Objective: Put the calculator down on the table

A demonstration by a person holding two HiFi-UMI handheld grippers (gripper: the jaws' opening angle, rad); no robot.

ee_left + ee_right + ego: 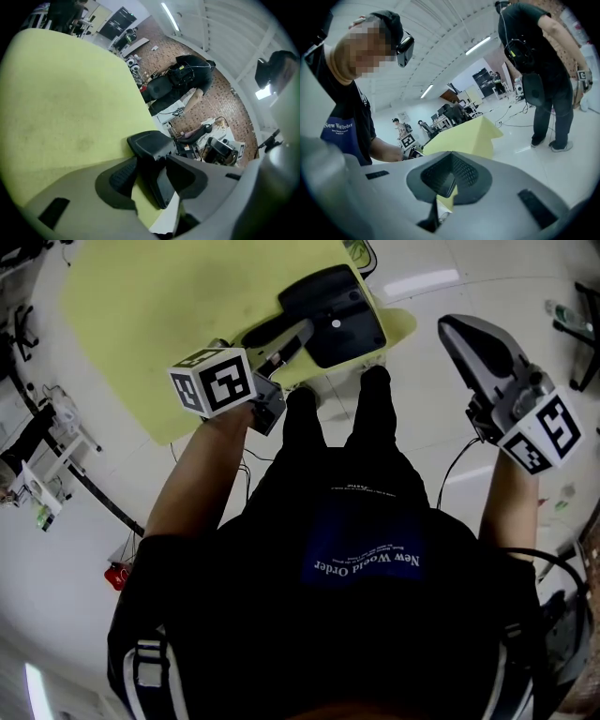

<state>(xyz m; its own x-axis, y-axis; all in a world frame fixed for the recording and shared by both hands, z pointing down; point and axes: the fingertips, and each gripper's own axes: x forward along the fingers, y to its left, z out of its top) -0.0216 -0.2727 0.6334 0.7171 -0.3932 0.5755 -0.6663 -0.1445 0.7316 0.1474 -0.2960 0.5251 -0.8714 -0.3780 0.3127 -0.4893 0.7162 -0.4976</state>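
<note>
Two grippers show, but only the left gripper (298,332) matters here. Its jaws stand wide with the calculator (333,315) between them. Its pads (123,176) seem clear of the black casing, though the close wide-angle view makes the far side hard to judge. The calculator rests on the yellow table (169,315), at the corner nearest the person and straight ahead of the fingers. Its long axis runs roughly along the line the gripper points, so backing out along that line should leave it where it lies. The right gripper (452,329) hangs well apart over the floor at the person's right, jaws together on nothing. No brand or key legend can be read on the calculator; the person's shirt (366,563) reads "New World Order".
</note>
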